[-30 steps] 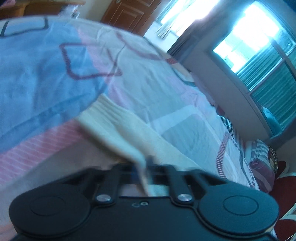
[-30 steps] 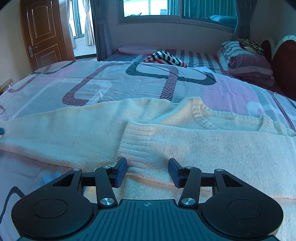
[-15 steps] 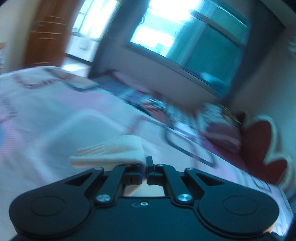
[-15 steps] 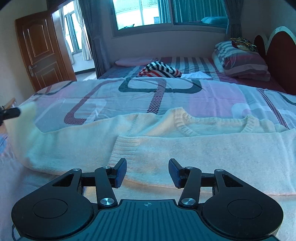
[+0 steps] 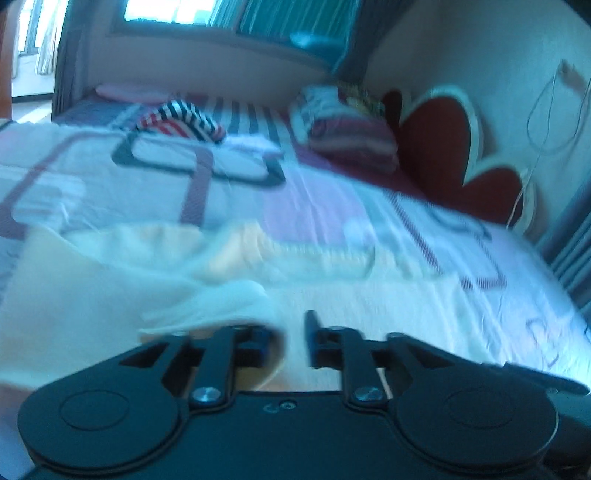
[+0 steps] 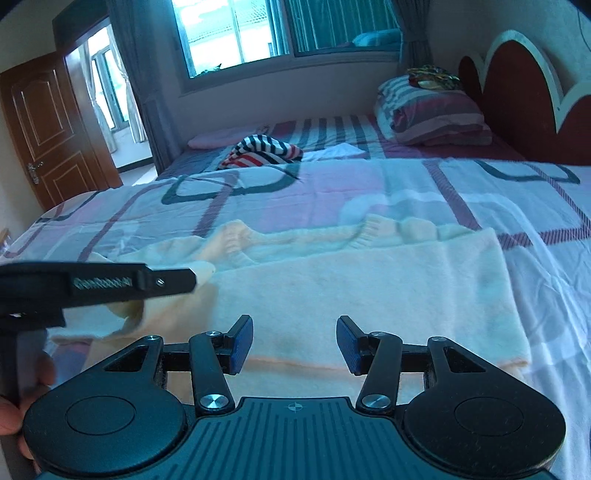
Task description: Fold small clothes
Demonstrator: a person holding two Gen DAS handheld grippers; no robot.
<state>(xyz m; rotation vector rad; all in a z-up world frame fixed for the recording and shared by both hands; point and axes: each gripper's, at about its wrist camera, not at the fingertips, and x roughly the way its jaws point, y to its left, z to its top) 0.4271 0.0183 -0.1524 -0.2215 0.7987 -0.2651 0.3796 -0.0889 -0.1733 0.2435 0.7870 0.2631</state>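
Daylight from a wide window [image 6: 288, 29] fell across a bed [image 6: 406, 192] with a patterned cover, where a cream knitted sweater [image 6: 369, 288] lay partly folded, its long axis running crosswise in front of both claws. At far left, the left claw [image 5: 286, 343] had just been opening, its jaws narrowly parted over the sweater's left end; loose cream knit lay at its left finger, though blur hid whether any cloth was still caught. In the right wrist view that claw [image 6: 192, 275] reached sideways onto the same end. Further right, the right claw [image 6: 294, 345] hung about half open and empty, with the sweater's near edge directly ahead and below. The left hand appeared nearer the fold just laid.
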